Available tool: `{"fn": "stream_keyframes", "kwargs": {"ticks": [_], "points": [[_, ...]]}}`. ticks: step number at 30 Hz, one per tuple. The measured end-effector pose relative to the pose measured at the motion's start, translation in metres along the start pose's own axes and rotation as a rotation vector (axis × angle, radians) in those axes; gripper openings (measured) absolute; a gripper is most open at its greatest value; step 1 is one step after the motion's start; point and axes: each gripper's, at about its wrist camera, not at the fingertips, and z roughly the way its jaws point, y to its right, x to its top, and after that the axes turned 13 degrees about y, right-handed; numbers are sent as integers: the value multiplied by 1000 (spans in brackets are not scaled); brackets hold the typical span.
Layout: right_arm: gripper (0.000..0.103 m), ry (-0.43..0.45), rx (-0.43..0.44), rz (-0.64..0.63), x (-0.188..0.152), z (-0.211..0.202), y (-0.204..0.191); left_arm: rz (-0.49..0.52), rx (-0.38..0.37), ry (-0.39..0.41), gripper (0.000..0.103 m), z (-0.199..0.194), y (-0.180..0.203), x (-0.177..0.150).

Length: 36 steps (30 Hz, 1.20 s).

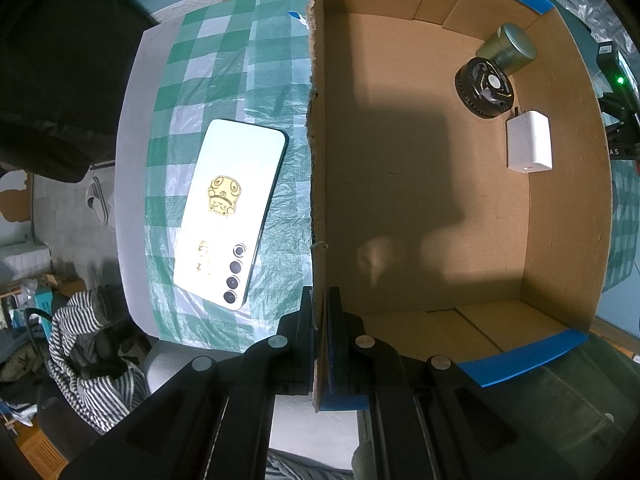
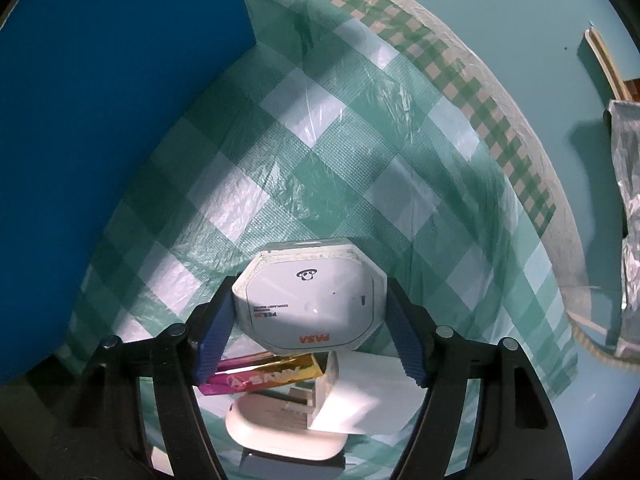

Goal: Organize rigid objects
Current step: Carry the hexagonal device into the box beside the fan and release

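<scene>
My left gripper (image 1: 320,300) is shut on the left wall of a cardboard box (image 1: 317,160) that is blue on the outside. At the box's far right lie a metal tin (image 1: 510,48), a black round part (image 1: 485,86) and a white charger (image 1: 529,140). A white phone (image 1: 232,208) lies face down on the checked cloth, left of the box. In the right wrist view, a white octagonal case (image 2: 312,308) sits between the blue pads (image 2: 214,332) of my right gripper (image 2: 310,286). Both pads touch its sides.
Just behind the case lie a gold and pink foil bar (image 2: 264,374), a white plug adapter (image 2: 340,392) and a white oval item (image 2: 280,436). The box's blue side (image 2: 120,120) stands to the left. A foil bag (image 2: 632,200) hangs at the right edge.
</scene>
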Motion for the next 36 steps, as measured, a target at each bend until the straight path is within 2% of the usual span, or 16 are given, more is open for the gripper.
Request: {"fn": "stream_keyframes", "kwargs": {"ticks": [8, 22, 36], "points": [[71, -1, 25, 113, 3, -7, 3, 8, -3, 0, 4, 0, 1, 1], [71, 17, 54, 214, 8, -38, 3, 21, -8, 8, 4, -3, 3, 1], [71, 106, 69, 174, 26, -101, -23, 34, -8, 12, 4, -3, 5, 1]]}}
